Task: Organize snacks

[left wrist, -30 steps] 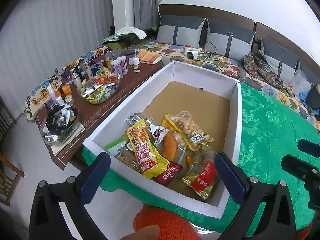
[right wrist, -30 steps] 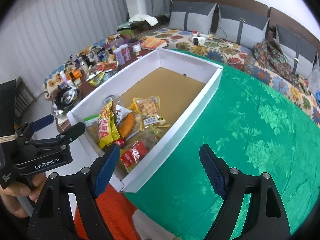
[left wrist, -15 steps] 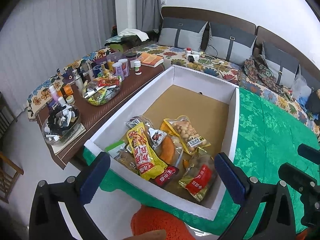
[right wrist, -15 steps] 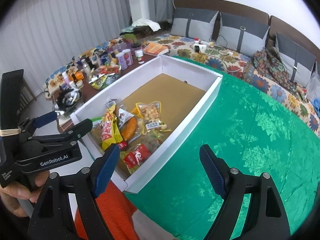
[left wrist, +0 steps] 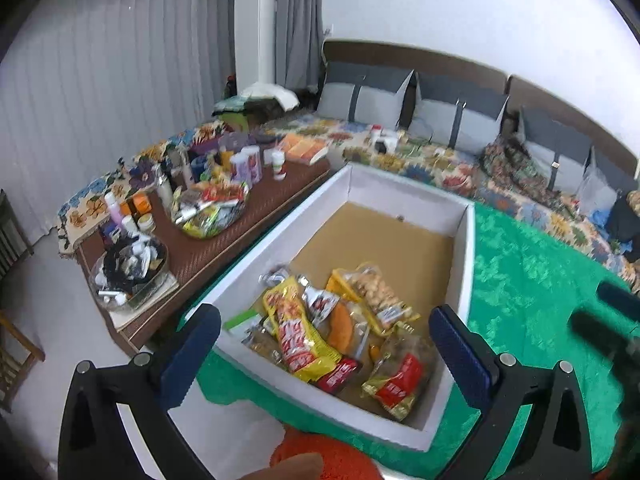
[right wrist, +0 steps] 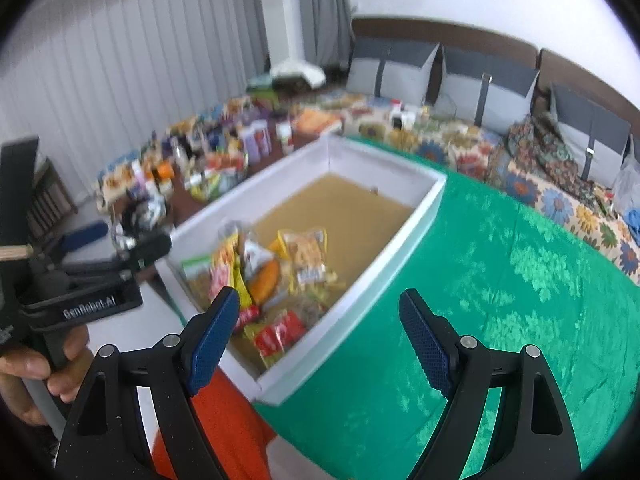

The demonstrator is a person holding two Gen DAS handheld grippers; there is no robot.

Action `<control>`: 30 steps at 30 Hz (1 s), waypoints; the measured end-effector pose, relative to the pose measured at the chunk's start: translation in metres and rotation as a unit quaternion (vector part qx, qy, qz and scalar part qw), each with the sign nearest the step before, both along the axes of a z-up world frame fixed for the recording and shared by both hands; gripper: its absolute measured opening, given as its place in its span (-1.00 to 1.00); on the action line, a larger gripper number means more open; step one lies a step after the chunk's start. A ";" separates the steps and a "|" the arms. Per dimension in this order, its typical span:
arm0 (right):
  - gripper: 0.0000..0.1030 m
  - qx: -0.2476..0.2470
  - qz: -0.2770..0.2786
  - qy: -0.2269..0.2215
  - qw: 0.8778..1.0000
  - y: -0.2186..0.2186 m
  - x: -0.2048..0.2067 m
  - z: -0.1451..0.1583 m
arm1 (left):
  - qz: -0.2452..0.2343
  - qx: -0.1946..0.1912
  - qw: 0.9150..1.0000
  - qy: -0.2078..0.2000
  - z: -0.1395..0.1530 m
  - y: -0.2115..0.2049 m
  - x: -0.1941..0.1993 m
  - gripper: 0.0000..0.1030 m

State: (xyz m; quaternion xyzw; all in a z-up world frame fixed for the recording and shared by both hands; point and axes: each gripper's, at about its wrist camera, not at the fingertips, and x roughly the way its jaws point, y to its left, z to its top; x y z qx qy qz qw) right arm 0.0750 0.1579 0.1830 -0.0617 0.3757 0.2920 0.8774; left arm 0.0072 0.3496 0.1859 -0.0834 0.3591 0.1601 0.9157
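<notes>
- Looking down past our own claws first: the left gripper (left wrist: 324, 340) has its jaws spread wide with nothing between them, and the right gripper (right wrist: 320, 334) is the same, released and empty, hanging over the green cloth (right wrist: 500, 300).
- Just below us there's a bit of orange fabric (left wrist: 336, 456) at the near edge, hard to say what it is.
- Next up, the white box (left wrist: 464, 276) sits on the green cloth, and all the snack packets (left wrist: 336, 328) are piled in a heap at its near end. The far half of its brown floor is bare.
- The yellow packet (left wrist: 296, 328) lies on top of the heap, with a red-and-gold bag (left wrist: 396, 380) at the near right and a clear bag of pale round snacks (left wrist: 376, 292) a little further back.
- Our guess on handling: these are light, crinkly film bags, slippery and puffy, and the contents probably crush easily. We'd pinch a flat sealed edge or a corner, not the belly, and take the top one first since they overlap.
- Further left, a brown side table (left wrist: 224, 252) holds bowls of odds and ends, bottles and jars.
- At the back, a sofa with grey cushions (left wrist: 368, 96) and a floral cover.
</notes>
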 end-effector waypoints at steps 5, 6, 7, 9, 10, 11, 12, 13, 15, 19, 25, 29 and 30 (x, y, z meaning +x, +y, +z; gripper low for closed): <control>0.76 0.077 -0.027 -0.058 0.995 -0.020 -0.002 0.032 | -0.002 0.098 0.992 -0.075 0.035 -0.013 -0.012 1.00; 0.73 0.069 -0.018 -0.032 0.997 -0.016 0.007 0.032 | -0.007 0.112 0.992 -0.061 0.034 -0.015 -0.007 1.00; 0.73 0.064 -0.018 -0.015 0.998 -0.013 0.013 0.031 | -0.006 0.121 0.992 -0.045 0.032 -0.016 -0.002 1.00; 0.73 0.067 -0.036 -0.018 0.997 -0.015 0.017 0.032 | 0.003 0.112 0.993 -0.033 0.026 -0.013 0.003 1.00; 0.73 0.065 -0.044 -0.021 0.997 -0.016 0.016 0.033 | 0.004 0.098 0.995 -0.030 0.023 -0.011 0.003 1.00; 0.73 0.058 -0.056 -0.025 0.996 -0.017 0.017 0.033 | 0.000 0.070 0.997 -0.022 0.019 -0.008 0.003 1.00; 0.73 0.050 -0.066 -0.025 0.996 -0.016 0.017 0.032 | -0.002 0.052 0.998 -0.018 0.016 -0.006 0.004 1.00; 0.73 0.037 -0.077 -0.022 0.996 -0.015 0.019 0.030 | -0.002 0.033 0.999 -0.015 0.013 -0.004 0.003 1.00; 0.73 0.018 -0.091 -0.019 0.996 -0.010 0.023 0.025 | 0.003 0.014 1.000 -0.010 0.007 -0.002 0.003 1.00; 0.73 -0.007 -0.092 -0.007 0.996 0.002 0.026 0.013 | 0.014 -0.001 1.000 -0.002 0.001 0.002 0.001 1.00; 0.73 -0.026 -0.064 -0.002 0.998 0.024 0.016 -0.001 | 0.024 0.006 0.999 0.020 -0.005 0.010 0.002 1.00; 0.73 -0.037 -0.055 -0.001 0.998 0.034 0.015 -0.008 | 0.026 0.013 0.999 0.032 -0.010 0.013 0.005 1.00; 0.73 -0.040 -0.054 -0.001 0.998 0.035 0.015 -0.009 | 0.026 0.011 0.999 0.035 -0.011 0.014 0.006 1.00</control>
